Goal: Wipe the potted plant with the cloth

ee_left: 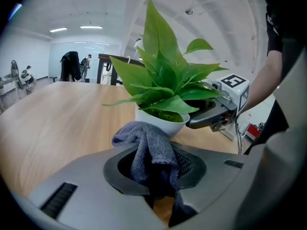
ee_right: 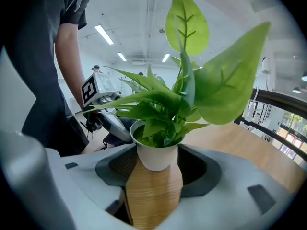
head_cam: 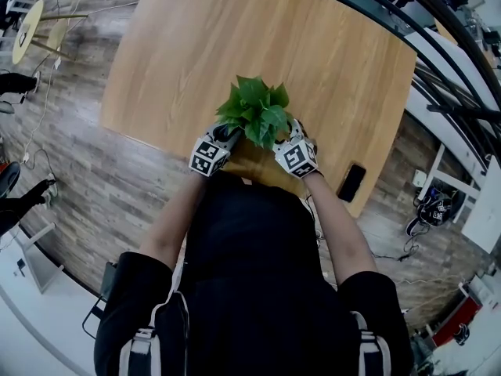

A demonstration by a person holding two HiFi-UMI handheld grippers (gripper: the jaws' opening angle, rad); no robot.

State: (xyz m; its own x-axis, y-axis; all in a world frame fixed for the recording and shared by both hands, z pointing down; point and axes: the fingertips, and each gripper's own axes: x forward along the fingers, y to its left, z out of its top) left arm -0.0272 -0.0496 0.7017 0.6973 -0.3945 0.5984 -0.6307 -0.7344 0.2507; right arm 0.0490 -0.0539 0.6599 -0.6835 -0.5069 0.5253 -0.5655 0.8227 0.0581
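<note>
The potted plant [head_cam: 254, 110], green leaves in a small white pot [ee_right: 156, 153], stands near the front edge of the wooden table [head_cam: 172, 45]. My right gripper [ee_right: 156, 169] has a jaw against each side of the pot and holds it. My left gripper [ee_left: 152, 169] is shut on a grey cloth [ee_left: 146, 145], bunched between its jaws and held just short of the pot [ee_left: 160, 121], below the leaves [ee_left: 165, 80]. In the head view the left gripper [head_cam: 223, 141] and right gripper [head_cam: 291, 138] flank the plant; its leaves hide the pot.
A black phone [head_cam: 351, 182] lies near the table's front right corner. Beyond the plant the table stretches away bare. The person's arms and dark torso [head_cam: 258, 272] press against the front edge. Railings and office furniture stand around.
</note>
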